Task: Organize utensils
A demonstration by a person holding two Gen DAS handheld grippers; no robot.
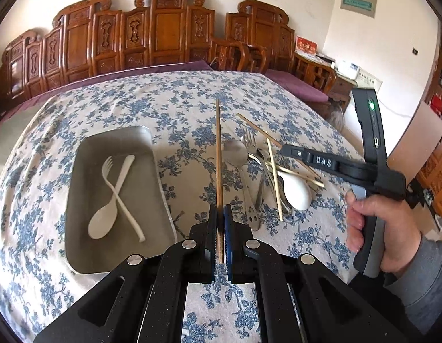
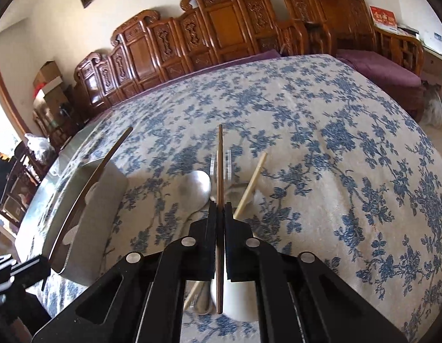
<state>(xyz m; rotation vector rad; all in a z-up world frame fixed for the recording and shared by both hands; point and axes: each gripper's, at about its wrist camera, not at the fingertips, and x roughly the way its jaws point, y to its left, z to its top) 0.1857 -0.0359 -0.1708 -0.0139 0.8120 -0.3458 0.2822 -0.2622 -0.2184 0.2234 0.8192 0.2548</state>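
My left gripper (image 1: pixel 220 214) is shut on a brown chopstick (image 1: pixel 218 154), held above the floral tablecloth between a metal tray (image 1: pixel 86 154) and the utensil pile. The tray holds a white plastic fork (image 1: pixel 120 194) and a white plastic spoon (image 1: pixel 106 214), crossed. My right gripper (image 2: pixel 220 208) is shut on a second brown chopstick (image 2: pixel 220 171) above the pile. The pile has a metal spoon (image 1: pixel 235 154), a metal fork (image 1: pixel 249 140), a white ceramic spoon (image 1: pixel 296 193) and pale bamboo chopsticks (image 1: pixel 275 177). The right gripper also shows in the left wrist view (image 1: pixel 286 151).
The table has a blue-flowered cloth (image 2: pixel 321 143). Carved wooden chairs (image 1: pixel 163 34) and a purple-cushioned bench (image 2: pixel 378 65) stand behind it. In the right wrist view the tray (image 2: pixel 106 194) lies at the left with the left gripper's chopstick (image 2: pixel 92 183) over it.
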